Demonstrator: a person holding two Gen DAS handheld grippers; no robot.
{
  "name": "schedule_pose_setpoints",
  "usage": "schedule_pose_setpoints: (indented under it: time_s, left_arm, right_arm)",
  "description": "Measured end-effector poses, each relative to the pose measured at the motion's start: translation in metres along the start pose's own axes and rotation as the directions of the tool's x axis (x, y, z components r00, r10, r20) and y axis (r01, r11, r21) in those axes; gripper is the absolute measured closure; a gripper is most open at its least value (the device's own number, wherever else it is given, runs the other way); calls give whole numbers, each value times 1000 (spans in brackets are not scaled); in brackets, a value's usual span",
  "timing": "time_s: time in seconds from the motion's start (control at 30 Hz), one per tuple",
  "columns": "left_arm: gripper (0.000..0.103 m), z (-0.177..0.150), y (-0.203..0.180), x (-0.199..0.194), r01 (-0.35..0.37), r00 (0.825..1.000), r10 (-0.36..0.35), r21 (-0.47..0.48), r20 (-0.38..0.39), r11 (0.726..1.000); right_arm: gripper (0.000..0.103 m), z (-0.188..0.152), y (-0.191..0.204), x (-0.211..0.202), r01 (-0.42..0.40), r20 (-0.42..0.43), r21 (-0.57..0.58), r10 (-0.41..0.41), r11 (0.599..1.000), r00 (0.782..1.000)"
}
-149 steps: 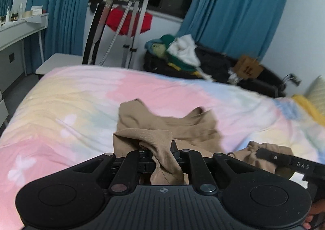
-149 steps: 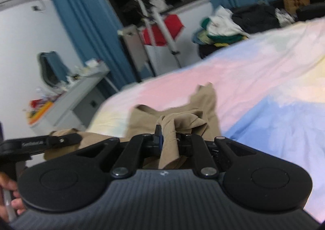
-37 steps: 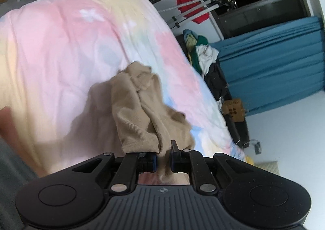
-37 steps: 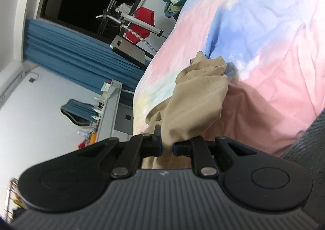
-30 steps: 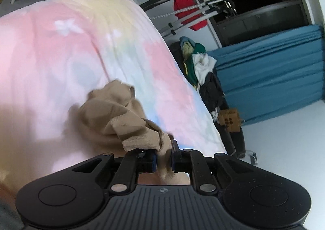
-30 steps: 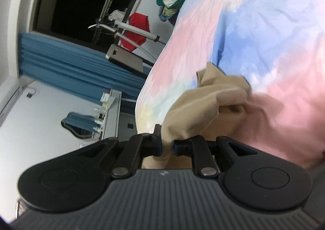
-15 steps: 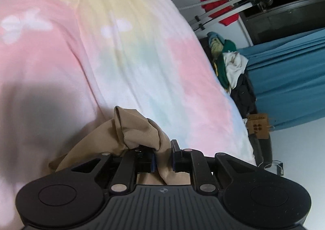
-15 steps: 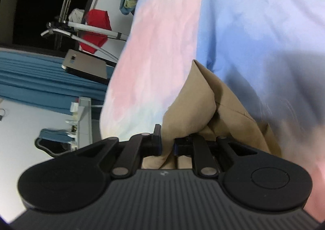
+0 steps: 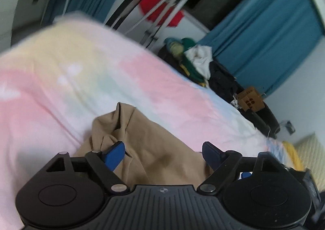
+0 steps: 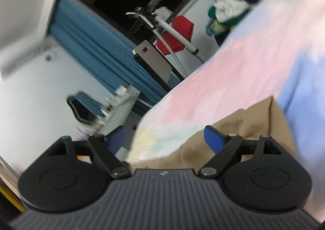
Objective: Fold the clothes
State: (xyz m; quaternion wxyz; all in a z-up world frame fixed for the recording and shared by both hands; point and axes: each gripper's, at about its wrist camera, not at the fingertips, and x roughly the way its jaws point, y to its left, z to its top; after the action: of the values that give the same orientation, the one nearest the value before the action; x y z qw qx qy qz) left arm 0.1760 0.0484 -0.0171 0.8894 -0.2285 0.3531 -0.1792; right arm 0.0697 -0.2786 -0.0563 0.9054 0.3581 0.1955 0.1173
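Left gripper (image 9: 163, 148): jaws opening, spread wide, pads clear of the tan garment (image 9: 150, 144) lying between and beyond them on the bedspread (image 9: 61, 80). Right gripper (image 10: 164, 137): jaws opening, wide; garment (image 10: 254, 120) under and past the right-hand finger, unheld. Beyond: clothes pile (image 9: 193, 57), curtains (image 9: 264, 35).

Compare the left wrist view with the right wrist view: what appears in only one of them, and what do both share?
Only the left wrist view shows a brown cardboard box and a yellow pillow edge. Only the right wrist view shows a white desk and a dark chair. Both share the tan garment on the pastel bedspread, the red cloth, blue curtains, a clothes pile, and opening jaws.
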Motion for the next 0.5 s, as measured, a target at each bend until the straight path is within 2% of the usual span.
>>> schedule_pose_setpoints:
  time_s: [0.1,0.17,0.23,0.43,0.5]
  left_arm:
    - [15,-11,-13,0,-20,1000,19,140,7,990]
    - [15,-20,-21,10,-86,996,88,234,1,969]
    - [15,-30,-24,26,-134,989,145,274,-22,952]
    - [15,-58,-35,41,-209,974,225,420,12,883]
    - [15,-59,-36,39,-214,974,228,424,18,880]
  right_arm:
    - [30,-8,5,6,83,-31,-156,-89,984,996]
    - [33,-14,1,16,152,-68,-223,-171,963,983]
    - [34,-19,-6,29,187,-116,-248,-220,951,968]
    - [35,-31,-2,47,215,-147,-307,-270,927,952]
    - [35,-33,3,41,209,-145,-317,-265,925,953]
